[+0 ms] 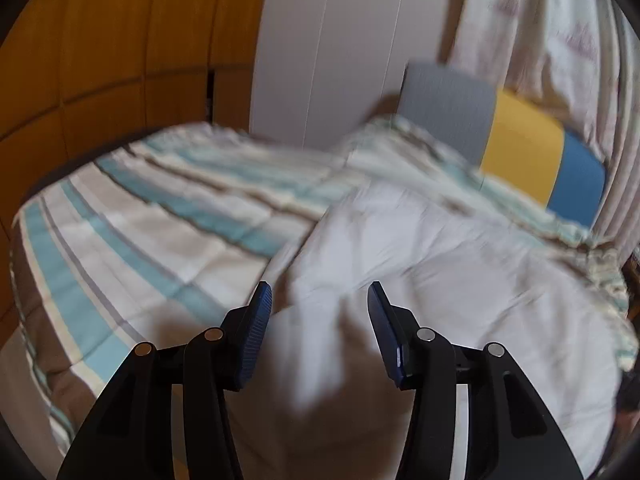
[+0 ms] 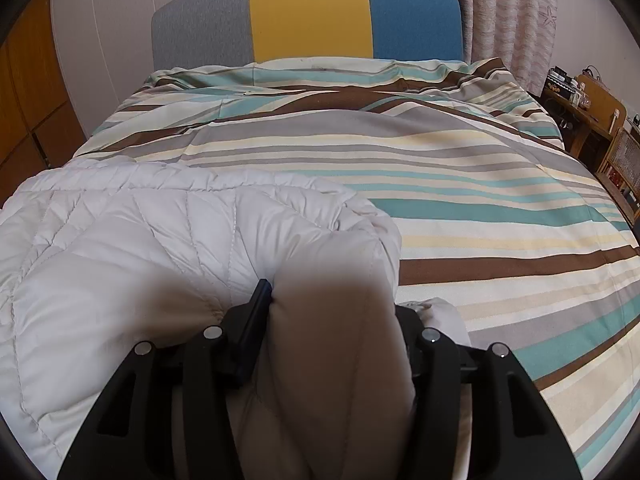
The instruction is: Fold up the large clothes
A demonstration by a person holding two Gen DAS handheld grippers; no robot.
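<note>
the left gripper (image 1: pixel 320 300) stands half open over a white quilted jacket (image 1: pixel 420 260), pads clear of the cloth. the right gripper (image 2: pixel 332 300) has a thick fold of it filling its jaws. the jacket lies on the striped bed (image 2: pixel 480 200). likely mid-fold; next calls for a fresh hold. no writing readable.

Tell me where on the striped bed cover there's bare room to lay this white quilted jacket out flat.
Free: the striped bed cover right of the white quilted jacket, up to the grey, yellow and blue headboard. Also its near-left stretch in the left wrist view. Crowded: the near side, where the jacket bunches between the right gripper fingers.
</note>
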